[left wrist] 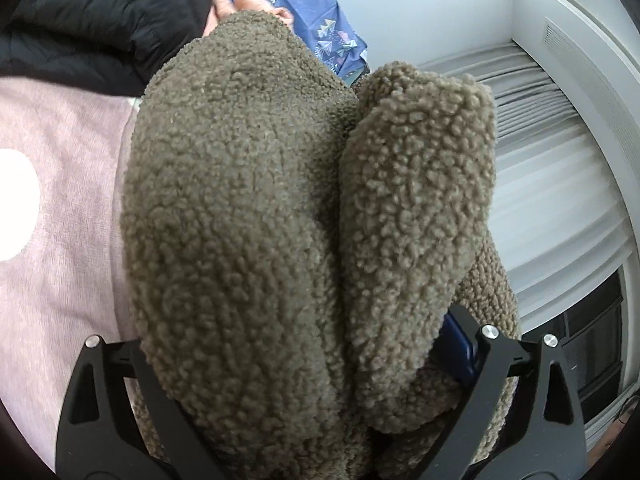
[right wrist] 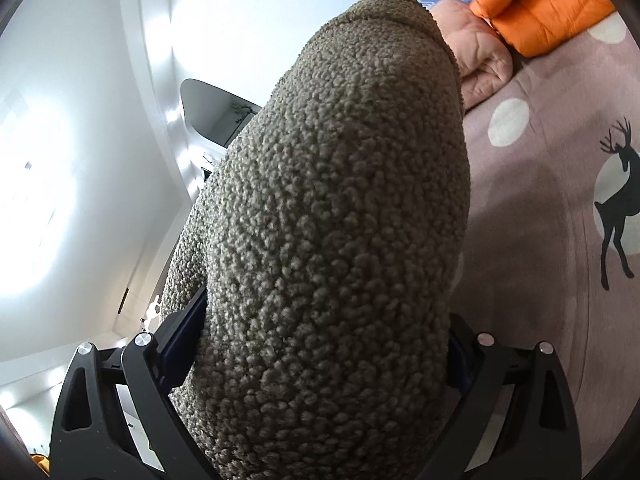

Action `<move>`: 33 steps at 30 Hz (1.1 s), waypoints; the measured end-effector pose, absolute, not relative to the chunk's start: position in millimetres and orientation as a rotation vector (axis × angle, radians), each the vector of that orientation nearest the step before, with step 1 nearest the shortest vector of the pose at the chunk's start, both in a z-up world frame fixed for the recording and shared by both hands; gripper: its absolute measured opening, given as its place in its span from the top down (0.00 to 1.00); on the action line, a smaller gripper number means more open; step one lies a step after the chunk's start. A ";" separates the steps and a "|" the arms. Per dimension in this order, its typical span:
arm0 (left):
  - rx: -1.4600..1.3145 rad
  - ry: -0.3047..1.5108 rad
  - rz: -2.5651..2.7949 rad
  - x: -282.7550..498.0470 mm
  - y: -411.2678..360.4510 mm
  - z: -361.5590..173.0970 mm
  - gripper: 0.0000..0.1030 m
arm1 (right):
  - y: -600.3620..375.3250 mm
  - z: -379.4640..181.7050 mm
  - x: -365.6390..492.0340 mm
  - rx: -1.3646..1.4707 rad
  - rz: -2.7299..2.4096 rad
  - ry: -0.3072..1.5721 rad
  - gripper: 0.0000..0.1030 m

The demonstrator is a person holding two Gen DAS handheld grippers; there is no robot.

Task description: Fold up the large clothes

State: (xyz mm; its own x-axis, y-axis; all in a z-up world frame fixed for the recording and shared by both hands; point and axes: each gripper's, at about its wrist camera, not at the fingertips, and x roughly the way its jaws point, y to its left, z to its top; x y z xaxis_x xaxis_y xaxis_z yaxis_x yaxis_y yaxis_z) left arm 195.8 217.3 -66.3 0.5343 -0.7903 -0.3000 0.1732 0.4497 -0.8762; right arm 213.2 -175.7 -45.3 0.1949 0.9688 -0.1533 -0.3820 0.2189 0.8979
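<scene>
The bed (right wrist: 540, 240), covered in a pink spread with white dots and a black deer, takes up the ground beneath everything. Over it hangs the brown fleece garment (left wrist: 240, 208), bunched in thick folds and lifted clear of the spread, seemingly so it can be shaken out before a fold is laid. The left tool (left wrist: 304, 392) has its jaws wide apart around two rolls of fleece, pressing on them; the right tool (right wrist: 320, 364) likewise clamps one fat roll of the same fleece (right wrist: 336, 200) between its blue pads. Both hold near an edge, likely to spread the piece between them. Round about lie a black puffer jacket (left wrist: 100, 12), an orange puffer jacket (right wrist: 540, 4), a peach quilted piece (right wrist: 480, 64) and a blue patterned sheet (left wrist: 292, 0); these crowd the far side of the bed where the fleece might be laid
</scene>
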 end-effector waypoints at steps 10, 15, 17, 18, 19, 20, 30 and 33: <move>-0.867 0.701 -0.685 147.5 223.2 -27.9 0.08 | -166.8 -5.4 192.8 0.792 1.199 0.804 0.06; -0.870 0.629 -0.657 123.5 254.2 -19.6 0.08 | -132.9 11.6 197.0 0.754 1.256 0.795 0.06; -0.874 0.599 -0.637 110.9 272.3 -15.2 0.08 | -109.7 17.7 204.0 0.732 1.292 0.796 0.06; -0.876 0.584 -0.624 103.1 282.7 -12.6 0.08 | -96.9 19.8 209.8 0.723 1.311 0.797 0.06; -0.878 0.567 -0.609 92.1 294.6 -9.6 0.08 | -79.8 23.4 215.2 0.712 1.338 0.800 0.06; -0.879 0.556 -0.596 88.1 303.5 -7.5 0.08 | -68.1 25.4 217.6 0.706 1.355 0.804 0.06; -0.897 0.421 -0.354 52.4 439.2 30.1 0.08 | 124.1 47.9 291.7 0.666 1.627 0.869 0.06; -0.900 0.392 -0.269 49.2 480.1 36.6 0.08 | 180.7 42.7 318.1 0.681 1.692 0.901 0.06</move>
State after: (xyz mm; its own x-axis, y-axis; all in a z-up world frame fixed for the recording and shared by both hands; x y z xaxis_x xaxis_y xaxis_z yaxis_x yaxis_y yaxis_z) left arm 49.2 480.1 36.6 0.8965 -0.3866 -0.2166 0.0632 0.5953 -0.8010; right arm 318.1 180.7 42.7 -0.2853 0.9584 0.0065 -0.5294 -0.1632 0.8325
